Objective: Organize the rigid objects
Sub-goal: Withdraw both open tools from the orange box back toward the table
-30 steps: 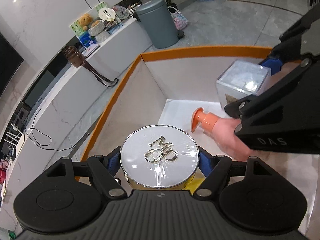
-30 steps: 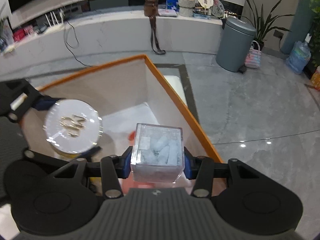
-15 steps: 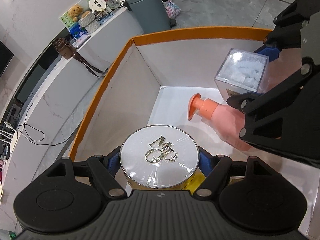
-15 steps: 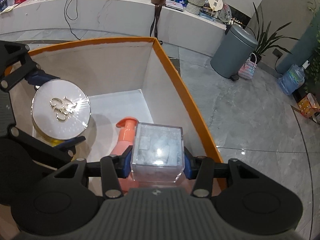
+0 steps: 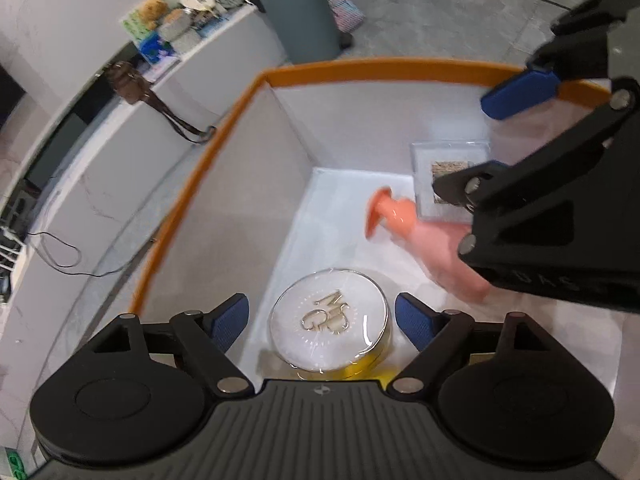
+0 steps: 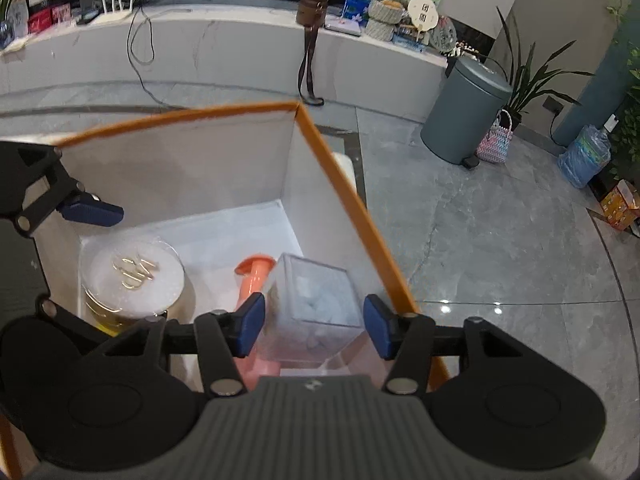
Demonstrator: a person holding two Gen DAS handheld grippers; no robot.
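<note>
Two handheld grippers hang over a white box with an orange rim, both pointing down into it.

The left gripper is spreading its jaws, and its blue pads stand clear on either side of a round tin. The tin rests on the floor of the box. Its pale lid carries raised gold letters that read "MCP", and a yellow band shows beneath the lid.

The right gripper is also opening. A clear plastic cube, with something pale inside, lies tilted between its blue pads, with a gap on each side. From the left camera, one face of the cube shows a brownish label whose print is too small to read. The side of the right gripper bears faint letters that look like "DAS".

A pink pump bottle with an orange top lies on its side in the box, beside the cube and near the tin.
</note>
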